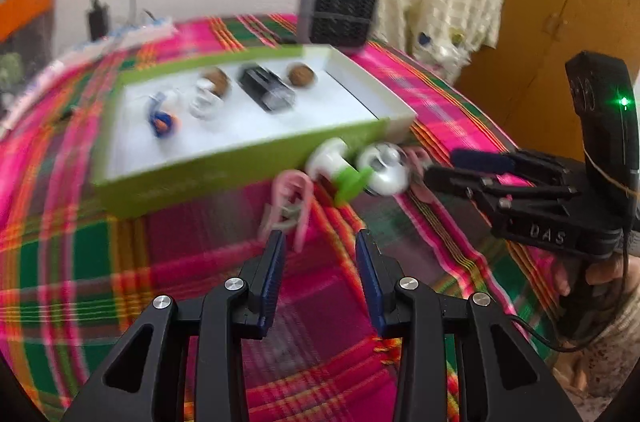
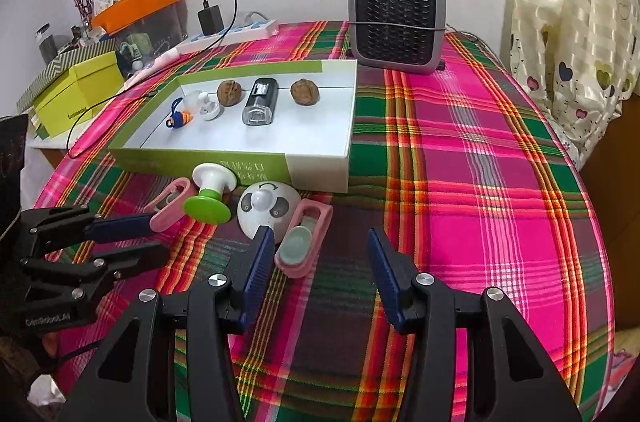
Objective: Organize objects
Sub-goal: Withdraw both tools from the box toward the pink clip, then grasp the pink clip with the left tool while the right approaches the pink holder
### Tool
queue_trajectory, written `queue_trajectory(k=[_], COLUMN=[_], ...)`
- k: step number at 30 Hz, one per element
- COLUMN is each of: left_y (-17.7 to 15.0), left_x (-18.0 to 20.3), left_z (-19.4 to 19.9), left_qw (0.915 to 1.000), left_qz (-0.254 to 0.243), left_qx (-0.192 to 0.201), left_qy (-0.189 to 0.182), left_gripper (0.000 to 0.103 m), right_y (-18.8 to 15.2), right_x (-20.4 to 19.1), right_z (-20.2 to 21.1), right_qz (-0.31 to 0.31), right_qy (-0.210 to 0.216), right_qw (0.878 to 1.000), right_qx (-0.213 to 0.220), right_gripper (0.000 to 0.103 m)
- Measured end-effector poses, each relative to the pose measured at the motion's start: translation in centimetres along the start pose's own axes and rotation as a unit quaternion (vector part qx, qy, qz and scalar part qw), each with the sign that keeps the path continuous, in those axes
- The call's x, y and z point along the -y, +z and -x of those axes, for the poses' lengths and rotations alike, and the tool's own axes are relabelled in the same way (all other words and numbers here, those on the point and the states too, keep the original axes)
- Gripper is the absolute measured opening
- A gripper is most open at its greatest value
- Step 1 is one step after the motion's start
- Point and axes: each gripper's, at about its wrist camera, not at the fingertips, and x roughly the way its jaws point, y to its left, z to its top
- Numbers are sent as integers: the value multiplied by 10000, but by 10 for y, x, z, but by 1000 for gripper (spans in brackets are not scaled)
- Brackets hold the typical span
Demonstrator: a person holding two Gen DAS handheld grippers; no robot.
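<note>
Left claw (image 1: 320,242): mine, low centre of the left wrist view; jaws partly open with nothing between them, only the plaid cloth showing in the gap. It also appears at the left edge of the right wrist view (image 2: 132,242).
Right claw (image 2: 316,242): low centre of the right wrist view; jaws stand apart and grip nothing. Its left finger (image 2: 260,254) overlaps the panda gadget and sits just beside the near clip.
Worktop (image 2: 480,182): covered in pink, green and orange plaid cloth.
Tray (image 2: 320,166): shallow green-and-white box, upper centre of both views (image 1: 240,158). Its front wall carries printed characters, seen upside down and too small for me to read.
In the tray: two walnuts (image 2: 230,93) (image 2: 305,89), a black-and-clear device (image 2: 260,102), a white round case (image 2: 208,108), a small blue-and-orange figure (image 2: 180,120).
Outside the tray, along its front wall: green-and-white spool (image 2: 210,194), white panda gadget (image 2: 268,208) with a curved arrow on top, one pink clip (image 2: 304,242) just right of my finger, another pink clip (image 2: 170,206) at the left near my left claw's tip.
Writing on claws: "DAS" on the right claw body at the right of the left wrist view (image 1: 548,234); "GenRobot.AI" on the left claw body at lower left of the right wrist view.
Yellow box (image 2: 80,98): left edge, small lettering I cannot make out.
Heater (image 2: 396,22): grey, upper right of centre, behind the tray.
Power strip (image 2: 232,30): upper left, black charger plugged in.
</note>
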Motion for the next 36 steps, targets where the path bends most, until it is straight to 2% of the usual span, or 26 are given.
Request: queue_trajectory(k=[6, 15, 29, 36], left_y=[4, 9, 15, 17], left_x=[-10, -15, -11, -11], left_z=[7, -14, -26, -29], left_qw=[9998, 9997, 9993, 9991], left_qz=[104, 86, 17, 80], left_qx=[117, -155, -251, -243], left_qy=[121, 188, 283, 342], left_gripper=[34, 34, 34, 34], right_y=[-1, 0, 1, 2], right_x=[-5, -12, 8, 11], right_z=[-7, -18, -17, -17], right_qz=[47, 233, 141, 181], right_qy=[61, -107, -462, -418], right_qw=[9999, 9994, 9983, 9984], right_qx=[-105, -252, -333, -342], right_gripper=[49, 49, 49, 49])
